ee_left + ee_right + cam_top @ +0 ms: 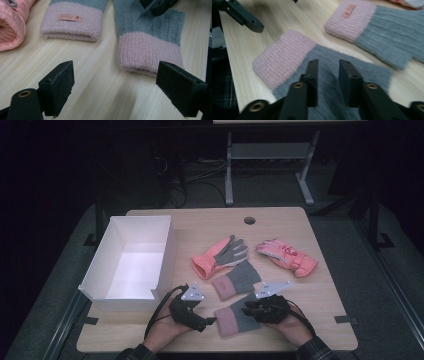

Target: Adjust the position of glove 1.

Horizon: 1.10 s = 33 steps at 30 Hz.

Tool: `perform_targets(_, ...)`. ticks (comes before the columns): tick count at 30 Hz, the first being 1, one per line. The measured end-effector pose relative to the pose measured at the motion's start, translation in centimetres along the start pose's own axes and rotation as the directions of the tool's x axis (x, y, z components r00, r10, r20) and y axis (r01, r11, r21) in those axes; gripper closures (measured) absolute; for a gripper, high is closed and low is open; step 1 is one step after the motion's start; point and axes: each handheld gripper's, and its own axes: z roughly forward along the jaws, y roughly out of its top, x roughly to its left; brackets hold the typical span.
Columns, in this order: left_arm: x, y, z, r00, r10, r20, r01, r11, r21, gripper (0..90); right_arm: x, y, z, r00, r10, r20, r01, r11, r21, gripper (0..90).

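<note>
I count four gloves on my table (320, 295): two knit ones, grey with pink cuffs, one near me (235, 316) and one just beyond it (235, 281), plus two padded pink ones, one palm up (220, 256) and one to its right (287, 257). One white box (100, 282) sits at the left. I'm running two grippers, left (207, 321) and right (248, 309).

left tool (206, 321): black body, grey three-cornered plate with dark dots on top, black cable looping near-left | right tool (248, 309): same black build, grey plate, black cable trailing right | jaws: flat black blocks, brass-ringed screw holes | sleeves (314, 350): dark plaid
</note>
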Motion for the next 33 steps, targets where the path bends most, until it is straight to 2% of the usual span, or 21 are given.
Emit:
perform_targets(4,0.1,0.0,0.0,1.0,0.003,0.004,-0.003,1.0,-0.004,17.7,-0.8,-0.5,-1.0,0.9996,0.013,0.023,-0.013,1.0,-0.02,51.4)
perform_targets(5,0.1,0.0,0.0,1.0,0.003,0.004,-0.003,1.0,-0.004,17.7,-0.8,-0.5,-1.0,0.9996,0.013,0.023,-0.013,1.0,-0.02,51.4)
perform_targets(6,0.1,0.0,-0.1,1.0,0.002,0.007,-0.002,1.0,-0.001,17.7,-0.9,-0.7,-1.3,0.9991,0.029,0.031,-0.028,0.999,-0.022,46.9)
perform_targets(7,0.1,0.1,-0.1,1.0,0.002,0.008,-0.002,1.0,-0.003,18.0,-1.5,-1.2,-1.9,0.9979,0.042,0.049,-0.041,0.999,-0.029,38.7)
perform_targets(12,0.3,0.3,-0.1,0.9999,0.008,0.012,-0.008,1.0,0.0,20.7,-2.5,-2.6,-3.2,0.9939,0.057,0.094,-0.054,0.998,-0.028,26.3)
perform_targets(16,0.4,0.6,0.1,0.9999,-0.004,0.016,0.004,1.0,-0.005,22.9,-3.0,-3.8,-4.1,0.9875,0.073,0.14,-0.068,0.997,-0.042,17.6)
perform_targets(17,0.5,0.7,0.1,0.9999,0.004,0.015,-0.004,1.0,-0.001,23.3,-3.1,-4.0,-4.3,0.9854,0.086,0.146,-0.081,0.996,-0.042,17.1)
perform_targets(20,0.7,1.1,0.1,0.9997,-0.01,0.023,0.01,0.9999,-0.01,25.4,-3.4,-4.7,-5.0,0.9804,0.108,0.165,-0.101,0.993,-0.053,15.0)
perform_targets(23,0.9,1.6,0.1,0.9993,-0.024,0.026,0.025,0.9993,-0.027,31.9,-3.7,-5.4,-5.6,0.9758,0.121,0.182,-0.11,0.992,-0.066,14.1)
perform_targets(24,1.0,1.8,0.1,0.9995,-0.024,0.022,0.024,0.9995,-0.019,33.4,-3.7,-5.6,-5.7,0.975,0.126,0.183,-0.116,0.991,-0.065,14.1)
perform_targets(26,1.1,2.1,0.2,0.9997,-0.015,0.019,0.016,0.9998,-0.013,38.0,-3.8,-5.9,-5.9,0.9745,0.127,0.185,-0.116,0.991,-0.069,14.1)
perform_targets(27,1.2,2.2,0.3,0.9993,-0.031,0.022,0.031,0.9993,-0.021,40.1,-3.9,-6.0,-6.0,0.9743,0.124,0.188,-0.113,0.991,-0.065,14.1)
perform_targets(29,1.4,2.6,0.5,0.9992,-0.029,0.028,0.03,0.9995,-0.01,45.9,-4.0,-6.1,-6.1,0.9737,0.134,0.185,-0.123,0.99,-0.066,14.1)
perform_targets(33,1.8,3.4,1.1,0.9985,-0.038,0.039,0.038,0.9993,-0.007,50.0,-4.1,-6.0,-6.0,0.9742,0.133,0.182,-0.121,0.99,-0.071,14.1)
